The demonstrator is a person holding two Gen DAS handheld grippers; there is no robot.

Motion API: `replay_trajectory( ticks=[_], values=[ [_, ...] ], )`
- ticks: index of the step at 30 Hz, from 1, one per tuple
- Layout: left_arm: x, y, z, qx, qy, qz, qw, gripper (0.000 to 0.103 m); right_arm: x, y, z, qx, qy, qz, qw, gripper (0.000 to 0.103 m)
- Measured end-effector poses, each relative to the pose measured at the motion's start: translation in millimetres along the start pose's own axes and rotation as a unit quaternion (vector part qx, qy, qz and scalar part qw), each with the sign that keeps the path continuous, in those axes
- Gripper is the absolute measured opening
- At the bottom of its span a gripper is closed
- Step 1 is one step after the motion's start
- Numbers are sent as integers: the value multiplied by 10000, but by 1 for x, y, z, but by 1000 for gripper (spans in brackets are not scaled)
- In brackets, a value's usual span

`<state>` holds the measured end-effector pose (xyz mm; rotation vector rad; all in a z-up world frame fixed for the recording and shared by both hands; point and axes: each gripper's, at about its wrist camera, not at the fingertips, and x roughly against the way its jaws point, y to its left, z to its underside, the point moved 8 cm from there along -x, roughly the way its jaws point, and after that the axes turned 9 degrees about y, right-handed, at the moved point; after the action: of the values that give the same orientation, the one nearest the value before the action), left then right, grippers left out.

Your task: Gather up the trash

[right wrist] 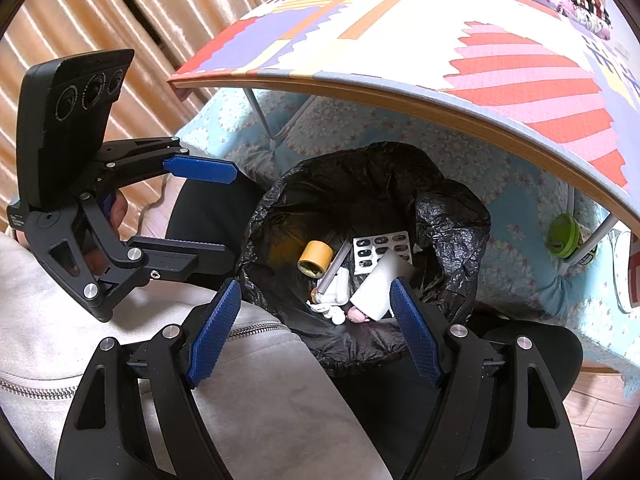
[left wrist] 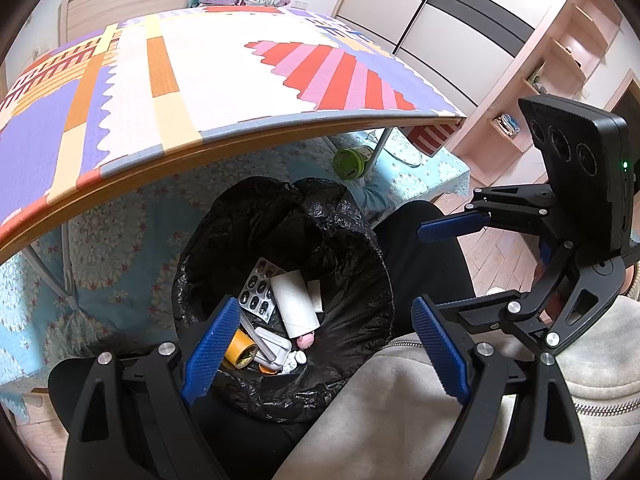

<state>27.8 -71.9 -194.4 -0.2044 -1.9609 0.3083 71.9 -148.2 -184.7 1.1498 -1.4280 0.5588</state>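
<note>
Presently both grippers, left gripper (left wrist: 326,344) and right gripper (right wrist: 316,330), stand wide and empty above the bin (right wrist: 456,216). Collected trash, including a paper tube (left wrist: 294,300), lies below and ahead of the jaws; neither side is clearly nearer.

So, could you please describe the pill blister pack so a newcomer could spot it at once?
Find the black-lined bin below the table edge. Among its trash, the blister pack lies flat beside the white cardboard tube. It alone is a silvery sheet with rows of dark oval pockets.
</note>
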Motion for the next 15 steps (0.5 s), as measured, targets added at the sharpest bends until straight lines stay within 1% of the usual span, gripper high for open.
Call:
replay_trajectory(
  ticks=[15],
  values=[
    [0, -1, 0, -11, -8, 6, 10000, 84, -1, 0, 0, -9, -10, 3, 10000, 77]
  ],
)
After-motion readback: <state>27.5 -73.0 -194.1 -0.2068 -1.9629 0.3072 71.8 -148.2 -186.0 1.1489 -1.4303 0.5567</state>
